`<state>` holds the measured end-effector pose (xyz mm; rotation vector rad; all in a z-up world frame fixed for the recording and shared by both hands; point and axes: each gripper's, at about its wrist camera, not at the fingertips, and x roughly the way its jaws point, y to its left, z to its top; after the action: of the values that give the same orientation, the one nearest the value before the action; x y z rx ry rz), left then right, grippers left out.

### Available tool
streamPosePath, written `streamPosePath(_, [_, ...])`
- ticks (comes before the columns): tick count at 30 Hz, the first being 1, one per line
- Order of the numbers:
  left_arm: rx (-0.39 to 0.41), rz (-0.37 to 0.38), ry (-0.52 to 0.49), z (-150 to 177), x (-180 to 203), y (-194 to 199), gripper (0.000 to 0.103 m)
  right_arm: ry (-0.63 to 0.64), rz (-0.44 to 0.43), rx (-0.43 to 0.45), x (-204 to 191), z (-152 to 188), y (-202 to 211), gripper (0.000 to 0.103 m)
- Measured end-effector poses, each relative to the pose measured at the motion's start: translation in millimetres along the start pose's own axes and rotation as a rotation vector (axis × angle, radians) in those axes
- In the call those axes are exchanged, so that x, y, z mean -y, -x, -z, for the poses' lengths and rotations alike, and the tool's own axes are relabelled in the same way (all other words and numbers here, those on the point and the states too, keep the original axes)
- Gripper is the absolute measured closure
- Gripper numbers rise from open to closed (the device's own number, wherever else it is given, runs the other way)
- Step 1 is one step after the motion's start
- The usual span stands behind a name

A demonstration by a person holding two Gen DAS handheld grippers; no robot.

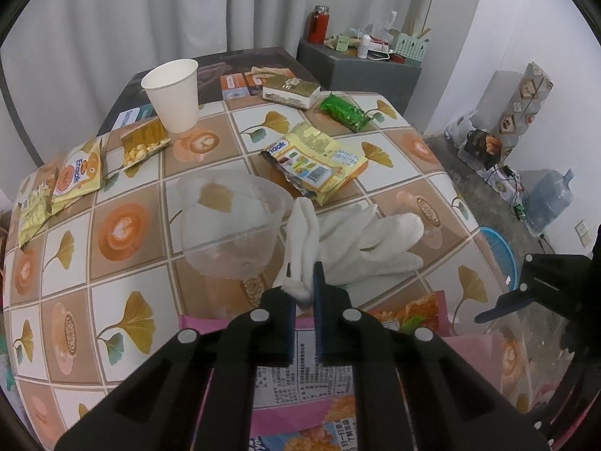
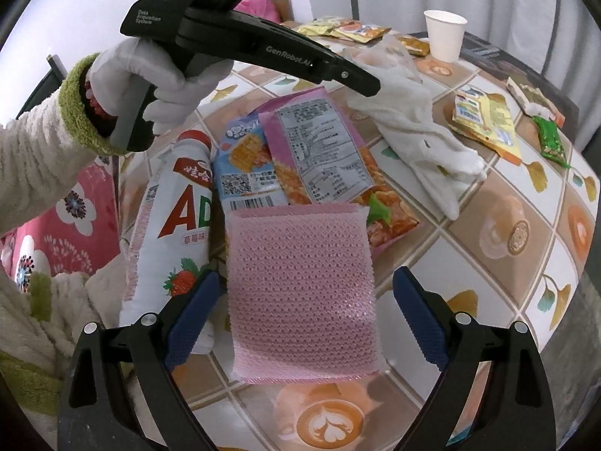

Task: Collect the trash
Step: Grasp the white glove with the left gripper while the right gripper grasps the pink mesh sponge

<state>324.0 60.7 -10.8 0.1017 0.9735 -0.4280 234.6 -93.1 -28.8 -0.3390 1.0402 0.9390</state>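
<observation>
The left hand-held gripper (image 1: 303, 282) has its blue pads drawn together on the cuff end of a white cloth glove (image 1: 360, 240), which lies spread flat across the middle of the desk (image 1: 124, 293), fingers pointing away toward the far right corner. Just beside the glove, on its left, stands a clear plastic bowl (image 1: 234, 225), tilted a little. Beyond it, toward the far edge of the desk, sit a white paper cup (image 1: 174, 94), a yellow snack wrapper (image 1: 319, 161), a green wrapper (image 1: 345, 111) and a small gold-and-white box (image 1: 291, 92); more yellow packets (image 1: 73, 176) lie at the left edge. The right hand-held gripper (image 2: 306, 312) stands with its jaws wide apart, holding nothing, over a pink mesh sponge (image 2: 300, 289) near the near edge of the desk. Behind the sponge lie a pink snack bag (image 2: 319, 150), a blue corn-snack bag (image 2: 244, 165) and a white strawberry-drink bottle (image 2: 176, 218) on its side, all touching or overlapping. A gloved hand (image 2: 157, 82) with a green-cuffed fleece sleeve (image 2: 41, 150) grips the left tool's handle.
</observation>
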Motion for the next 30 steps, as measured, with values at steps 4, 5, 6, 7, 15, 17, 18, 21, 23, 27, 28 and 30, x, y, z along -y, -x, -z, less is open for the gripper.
streamPosePath(4, [0.009, 0.006, 0.001, 0.0, 1.3, 2.9, 0.096, 0.014, 0.002, -0.007, -1.8, -1.3, -3.0, 0.014])
streamPosePath(5, [0.011, 0.007, 0.002, -0.1, 1.5, 3.8, 0.096, 0.017, 0.004, -0.009, -1.7, -1.7, -3.8, 0.014])
streamPosePath(6, [0.012, 0.008, 0.002, -0.4, 1.1, 4.0, 0.096, 0.018, 0.004, -0.009, -2.2, -2.0, -3.7, 0.014])
streamPosePath(7, [0.013, 0.009, 0.003, -0.5, 1.0, 4.4, 0.096, 0.021, 0.003, -0.010, -2.5, -2.7, -3.9, 0.014])
streamPosePath(15, [0.014, 0.013, 0.009, -0.1, 0.3, 4.8, 0.096, 0.041, 0.012, -0.017, -5.1, -7.7, -12.3, 0.014])
streamPosePath(17, [0.015, 0.015, 0.013, 0.5, 0.3, 4.8, 0.096, 0.051, 0.021, -0.023, -6.0, -8.3, -16.3, 0.014])
streamPosePath(18, [0.016, 0.015, 0.015, 0.5, 0.6, 5.2, 0.096, 0.054, 0.028, -0.025, -6.7, -8.6, -17.6, 0.014])
streamPosePath(21, [0.016, 0.016, 0.013, -0.1, -0.1, 4.8, 0.096, 0.067, 0.046, -0.033, -8.9, -8.3, -21.7, 0.017])
streamPosePath(23, [0.017, 0.016, 0.013, -0.3, -0.7, 4.7, 0.096, 0.074, 0.054, -0.040, -9.4, -8.2, -23.6, 0.023])
streamPosePath(27, [0.028, 0.017, 0.023, 1.2, 0.8, 6.7, 0.096, 0.061, 0.053, -0.031, -6.2, -8.3, -21.5, 0.025])
streamPosePath(28, [0.029, 0.018, 0.024, 1.1, 1.2, 7.1, 0.096, 0.055, 0.046, -0.026, -5.0, -8.4, -19.9, 0.025])
streamPosePath(30, [0.036, 0.019, 0.027, 0.8, 2.1, 9.0, 0.096, 0.047, 0.044, -0.015, -5.3, -7.0, -16.2, 0.025])
